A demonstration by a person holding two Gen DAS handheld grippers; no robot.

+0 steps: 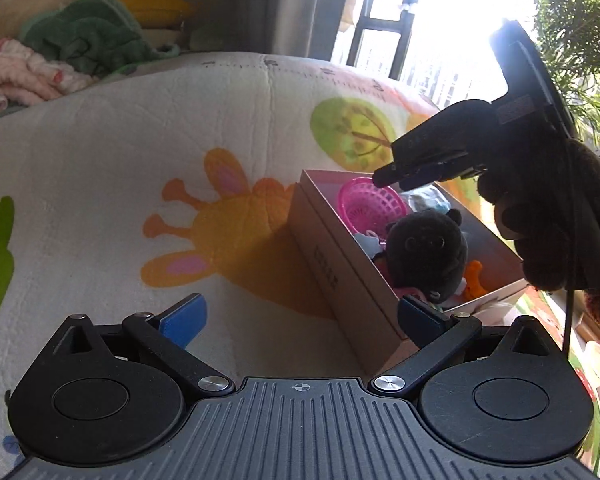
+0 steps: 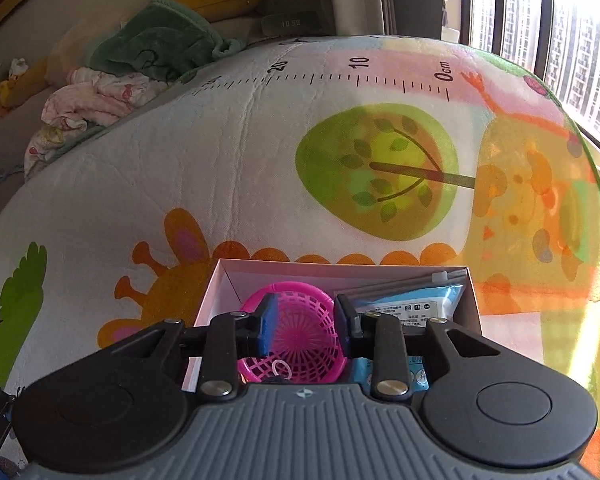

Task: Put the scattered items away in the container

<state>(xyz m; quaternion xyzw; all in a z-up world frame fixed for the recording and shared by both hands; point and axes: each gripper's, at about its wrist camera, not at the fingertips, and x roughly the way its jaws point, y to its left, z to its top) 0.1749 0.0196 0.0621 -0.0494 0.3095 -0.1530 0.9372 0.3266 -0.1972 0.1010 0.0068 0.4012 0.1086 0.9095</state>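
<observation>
Printed play mat (image 1: pixel 148 128) covers the floor, with the cardboard box (image 1: pixel 332 264) sitting on it as the reference. Inside the box: black plush toy (image 1: pixel 424 256) at the near end, pink basket (image 2: pixel 300 336) at the far end, blue wipes pack (image 2: pixel 412 304) beside the basket. Left gripper (image 1: pixel 300 316) is outside the box's near long wall, jaws wide and empty; right gripper (image 2: pixel 306 328) hangs over the box above the basket, jaws narrow, nothing held.
</observation>
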